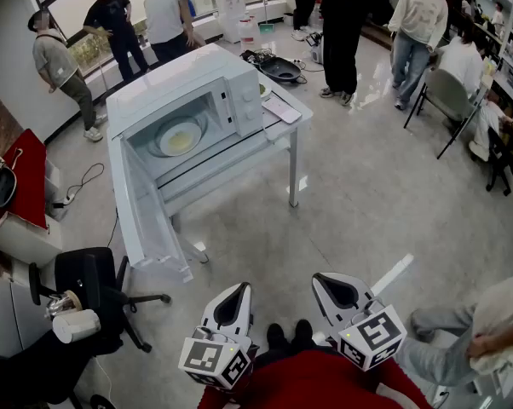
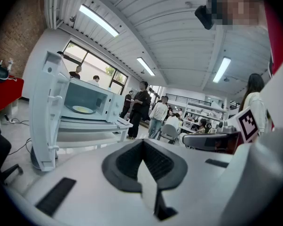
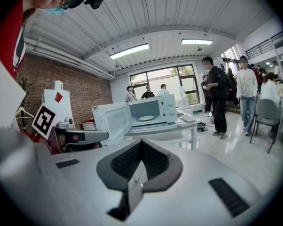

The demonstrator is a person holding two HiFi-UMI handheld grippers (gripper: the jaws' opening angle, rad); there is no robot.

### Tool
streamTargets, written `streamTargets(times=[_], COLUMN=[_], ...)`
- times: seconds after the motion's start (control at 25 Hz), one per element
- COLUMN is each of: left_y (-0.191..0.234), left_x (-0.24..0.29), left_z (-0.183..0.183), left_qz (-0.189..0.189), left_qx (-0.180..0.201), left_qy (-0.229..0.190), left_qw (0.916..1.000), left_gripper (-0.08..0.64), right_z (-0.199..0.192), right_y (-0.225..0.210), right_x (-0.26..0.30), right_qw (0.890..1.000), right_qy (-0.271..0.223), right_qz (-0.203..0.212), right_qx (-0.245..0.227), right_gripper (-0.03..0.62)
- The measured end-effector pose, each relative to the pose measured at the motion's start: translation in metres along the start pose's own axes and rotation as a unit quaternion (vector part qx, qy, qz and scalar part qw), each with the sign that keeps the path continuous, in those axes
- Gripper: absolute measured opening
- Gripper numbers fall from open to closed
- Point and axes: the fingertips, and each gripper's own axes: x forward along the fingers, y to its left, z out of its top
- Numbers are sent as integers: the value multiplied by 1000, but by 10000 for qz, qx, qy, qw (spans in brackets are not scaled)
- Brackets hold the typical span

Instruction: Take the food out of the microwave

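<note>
The microwave (image 1: pixel 207 88) stood on a white worktop (image 1: pixel 296 124). Its door (image 1: pixel 146 211) was swung wide open on the left hinge and projected out past the worktop's front edge. The cavity opening was clear across its full width. A broad stretch of bare floor (image 1: pixel 350 211) lay between the worktop and the person. An office chair (image 1: pixel 86 279) stood to the left, near the lower end of the door.

Count: one microwave, one plate (image 1: pixel 164 147), one portion of food (image 1: pixel 181 141), two claws. The plate lay flat on the cavity floor, roughly centred. The food was a pale yellow patch on the plate.

The left claw (image 1: pixel 237 298) and the right claw (image 1: pixel 331 288) were held side by side, low and close to the person's body. Both were well apart from the microwave and pointed toward it. In the left gripper view, the dark pads (image 2: pixel 125 163) of the left claw met at the tip, so it was clenched with nothing between them. The right gripper view showed the right claw clenched and empty in the same way. Neither claw touched anything.
</note>
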Motion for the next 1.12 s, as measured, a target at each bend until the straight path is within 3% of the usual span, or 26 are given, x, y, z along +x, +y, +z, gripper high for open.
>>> streamTargets(times=[0.84,1.12], left_y=[-8,-9], left_x=[23,43], left_z=[-6,-1], left_qz=[115,347], left_qx=[-53,33], left_qy=[137,130], left_qw=[9998,9993], left_gripper=[8,8], right_z=[-7,-6], right_y=[-21,-38], right_x=[0,-4], right_qw=[9998,9995], right_qy=[104,139], right_qz=[109,173], right_qx=[145,211], right_gripper=[11,11])
